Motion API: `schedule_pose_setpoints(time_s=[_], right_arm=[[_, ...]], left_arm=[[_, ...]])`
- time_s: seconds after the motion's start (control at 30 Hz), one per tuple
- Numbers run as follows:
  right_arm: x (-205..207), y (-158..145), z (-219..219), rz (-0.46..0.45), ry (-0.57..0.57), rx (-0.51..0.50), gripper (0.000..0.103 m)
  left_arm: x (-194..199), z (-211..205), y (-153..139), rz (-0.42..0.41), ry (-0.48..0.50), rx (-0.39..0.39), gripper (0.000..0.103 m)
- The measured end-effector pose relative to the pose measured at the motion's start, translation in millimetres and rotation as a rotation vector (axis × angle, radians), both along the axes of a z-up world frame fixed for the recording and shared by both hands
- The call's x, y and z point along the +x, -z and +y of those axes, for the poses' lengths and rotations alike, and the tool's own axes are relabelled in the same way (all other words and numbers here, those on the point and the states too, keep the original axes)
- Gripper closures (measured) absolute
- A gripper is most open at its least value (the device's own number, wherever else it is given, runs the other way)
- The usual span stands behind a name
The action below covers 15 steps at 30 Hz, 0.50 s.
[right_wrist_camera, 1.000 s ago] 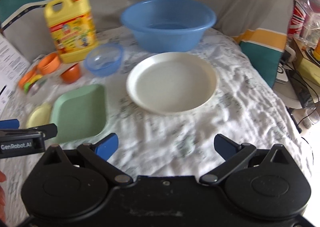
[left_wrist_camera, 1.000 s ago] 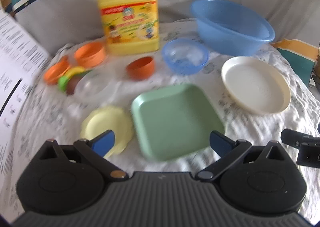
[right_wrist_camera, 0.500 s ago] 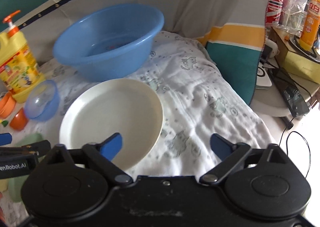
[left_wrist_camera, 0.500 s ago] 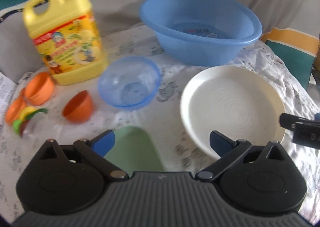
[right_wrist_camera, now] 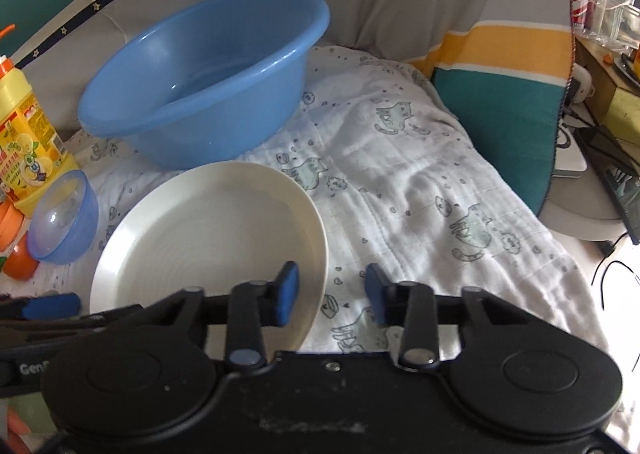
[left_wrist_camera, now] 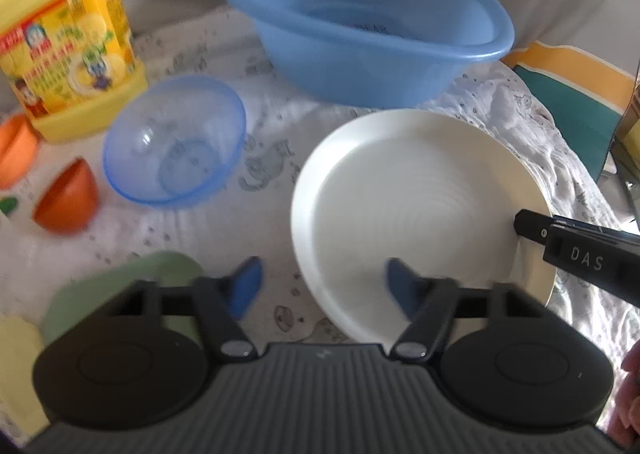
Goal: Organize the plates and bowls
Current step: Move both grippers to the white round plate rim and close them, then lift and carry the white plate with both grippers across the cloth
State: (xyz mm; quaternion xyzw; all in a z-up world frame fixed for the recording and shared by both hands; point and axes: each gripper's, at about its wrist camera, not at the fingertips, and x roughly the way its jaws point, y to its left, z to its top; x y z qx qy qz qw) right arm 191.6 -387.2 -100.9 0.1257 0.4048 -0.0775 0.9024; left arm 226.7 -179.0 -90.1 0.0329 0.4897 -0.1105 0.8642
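Observation:
A large white round plate lies on the patterned cloth; it also shows in the right wrist view. My left gripper is open and straddles the plate's left rim, one blue pad over the plate, one over the cloth. My right gripper is open and straddles the plate's right rim. Its finger shows in the left wrist view over the plate's right edge. A clear blue bowl, a small orange bowl and a green square plate lie to the left.
A big blue basin stands behind the plate, also in the right wrist view. A yellow detergent bottle stands at the back left. Orange cups and a pale yellow plate sit at far left. A striped cushion lies right.
Both grippers have moved forward onto the white plate from either side. Their jaws have narrowed but remain open, each now straddling a rim. The green plate has dropped out of the centre.

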Motion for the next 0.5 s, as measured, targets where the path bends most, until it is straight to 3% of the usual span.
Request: schedule_pose_setpoints(time_s=[0.07, 0.2, 0.33, 0.5], right_arm=[[0, 0, -1, -0.007, -0.01, 0.007, 0.077], [6, 2, -3, -0.016, -0.023, 0.005, 0.077], [15, 2, -3, -0.023, -0.04, -0.006, 0.077], [14, 0, 6, -0.014, -0.055, -0.002, 0.077]], left_arm=[[1, 2, 0, 0.004, 0.003, -0.037, 0.061], [2, -1, 0, -0.002, 0.012, -0.029, 0.061], [4, -1, 1, -0.01, -0.002, -0.023, 0.053], [2, -6, -1, -0.017, 0.009, -0.018, 0.059]])
